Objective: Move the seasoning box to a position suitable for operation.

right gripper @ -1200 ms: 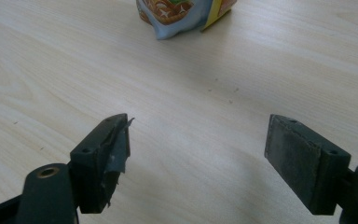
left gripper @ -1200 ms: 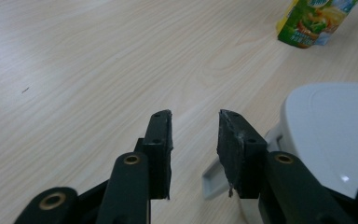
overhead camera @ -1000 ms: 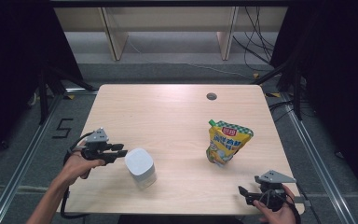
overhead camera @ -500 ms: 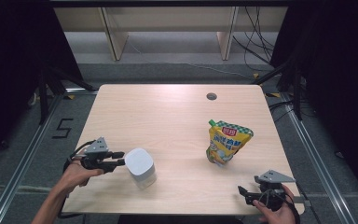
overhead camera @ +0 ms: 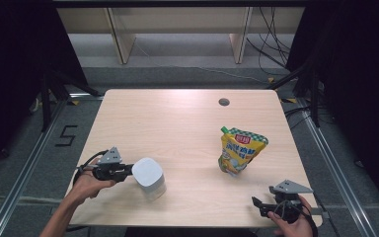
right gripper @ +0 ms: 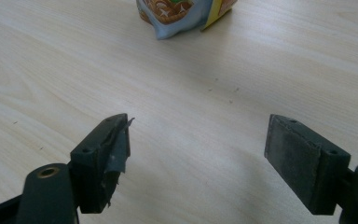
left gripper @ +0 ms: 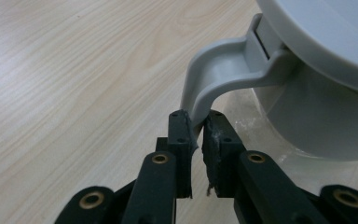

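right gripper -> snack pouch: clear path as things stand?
Probably yes. The right gripper is open, and only bare table lies between it and the snack pouch. The left gripper is off clamping the jug's handle.

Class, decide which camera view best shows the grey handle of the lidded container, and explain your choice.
The left gripper view: the handle curves down from the container's lid, its lower end pinched by the left gripper, whose jaws have just been closing. In the high view the container is small and its handle too small to tell.
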A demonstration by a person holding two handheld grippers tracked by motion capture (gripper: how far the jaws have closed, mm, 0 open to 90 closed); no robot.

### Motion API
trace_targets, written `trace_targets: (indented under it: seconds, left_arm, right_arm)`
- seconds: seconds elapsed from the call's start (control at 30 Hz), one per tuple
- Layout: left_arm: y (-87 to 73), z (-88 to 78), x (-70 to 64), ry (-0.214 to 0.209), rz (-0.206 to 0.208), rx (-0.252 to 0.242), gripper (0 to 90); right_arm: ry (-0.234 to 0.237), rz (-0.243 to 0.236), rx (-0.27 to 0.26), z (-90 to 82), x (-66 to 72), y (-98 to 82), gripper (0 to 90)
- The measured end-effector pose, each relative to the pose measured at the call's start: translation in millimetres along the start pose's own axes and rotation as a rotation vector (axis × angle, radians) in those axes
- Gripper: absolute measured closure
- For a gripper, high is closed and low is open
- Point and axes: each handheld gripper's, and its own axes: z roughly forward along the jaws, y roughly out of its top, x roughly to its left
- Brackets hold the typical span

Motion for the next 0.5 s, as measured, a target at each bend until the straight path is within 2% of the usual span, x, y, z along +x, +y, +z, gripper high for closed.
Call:
trace_targets:
  seconds: [0.03, 0.07, 0.1, 0.13, 0.2, 0.23, 0.27, 0.33, 0.4, 0.43, 0.47, 0.5]
  left_arm:
    - [-0.6, -2.1, 0.1, 0.009, 0.019, 0.012, 80.7]
    - [-2.0, -2.5, -3.0, 0.020, -0.006, 0.001, 80.6]
    - [-3.2, -3.4, -5.4, 0.025, -0.028, -0.003, 80.5]
    - [-4.1, -6.1, -6.2, 0.028, -0.022, 0.017, 80.3]
    - [-6.2, -7.3, -12.1, 0.036, -0.064, 0.000, 79.9]
    - [-7.0, -10.1, -14.7, 0.051, -0.063, 0.025, 79.9]
    - [-7.8, -11.6, -17.7, 0.054, -0.063, 0.032, 80.0]
    - [-10.0, -14.7, -23.9, 0.056, -0.078, 0.038, 78.8]
    - [-12.7, -15.8, -27.9, 0.063, -0.055, 0.051, 78.1]
    - [-14.2, -15.5, -30.3, 0.065, -0.062, 0.064, 78.0]
    - [-15.7, -13.8, -34.8, 0.062, -0.089, 0.054, 77.6]
    - [-16.7, -14.0, -37.0, 0.055, -0.083, 0.068, 76.9]
  right_arm:
    - [0.012, 0.010, 0.001, 0.9, 0.6, -0.1, 23.4]
    - [0.001, 0.012, 0.007, -0.5, 0.8, 0.0, 23.4]
    - [0.013, 0.061, 0.020, -0.9, 4.5, -0.3, 23.4]
    - [0.011, 0.027, 0.015, -0.7, 1.6, -0.1, 23.4]
    - [0.012, 0.030, 0.017, -0.7, 1.8, -0.1, 23.4]
    - [0.008, 0.068, 0.023, -1.4, 4.9, -0.4, 23.4]
    - [0.010, 0.054, 0.019, -1.0, 4.0, -0.2, 23.4]
    - [0.016, 0.058, 0.016, -0.6, 4.0, -0.5, 23.4]
    - [0.014, 0.060, 0.021, -0.4, 4.1, -0.5, 23.4]
    - [0.018, 0.007, -0.001, 1.5, -0.2, -0.2, 23.4]
    - [0.014, -0.004, -0.005, 2.6, -0.7, -0.3, 23.4]
    - [-0.004, 0.028, 0.013, 1.8, 1.5, -0.1, 23.4]
